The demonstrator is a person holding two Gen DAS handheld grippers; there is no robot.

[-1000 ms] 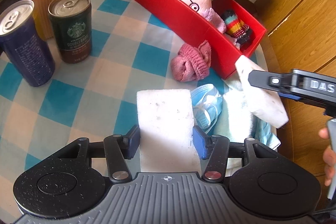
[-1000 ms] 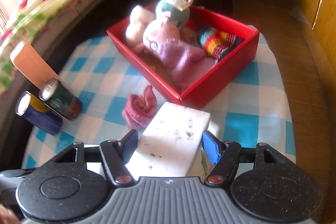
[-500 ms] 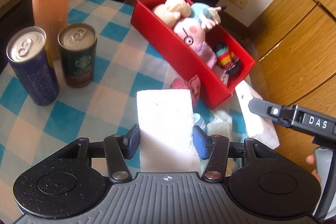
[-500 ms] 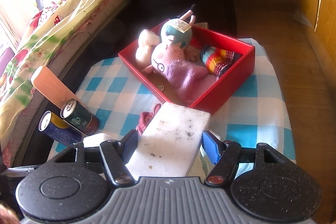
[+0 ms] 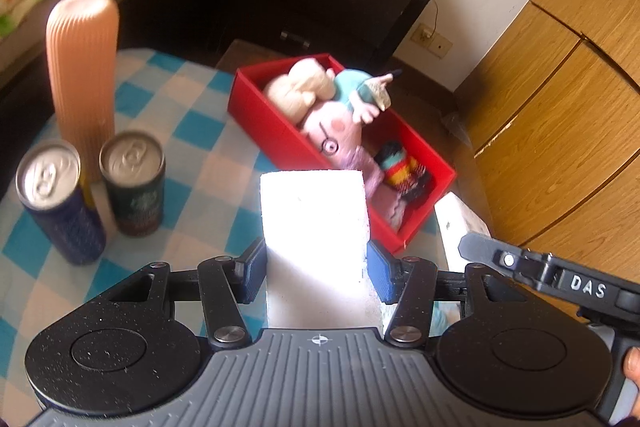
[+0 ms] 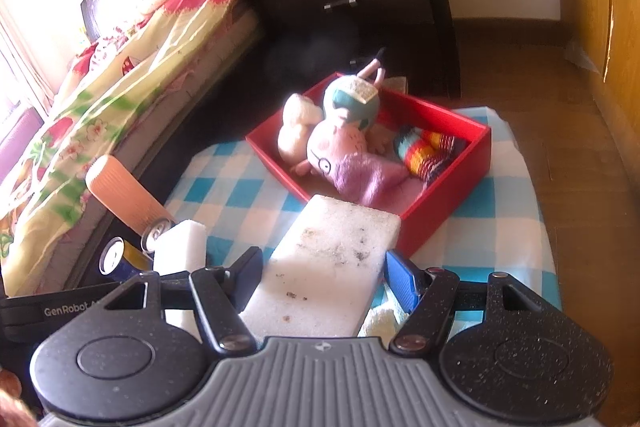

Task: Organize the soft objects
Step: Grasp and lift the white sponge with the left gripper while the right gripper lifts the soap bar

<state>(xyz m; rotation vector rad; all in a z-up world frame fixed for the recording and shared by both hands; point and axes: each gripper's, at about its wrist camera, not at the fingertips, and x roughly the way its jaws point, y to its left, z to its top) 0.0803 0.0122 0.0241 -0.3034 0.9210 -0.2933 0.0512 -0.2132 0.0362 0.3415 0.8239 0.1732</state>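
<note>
Above the checked table, two white sponges are held, one clamped in the left gripper, clean and bright, the other in the right gripper, speckled with dirt. Two cans stand beside one ribbed bottle; one red box holds several plush toys.

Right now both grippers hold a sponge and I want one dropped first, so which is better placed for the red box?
Right, probably. Its speckled sponge nearly meets the red box near wall. The left gripper holds its white sponge farther back, beside the cans.
</note>
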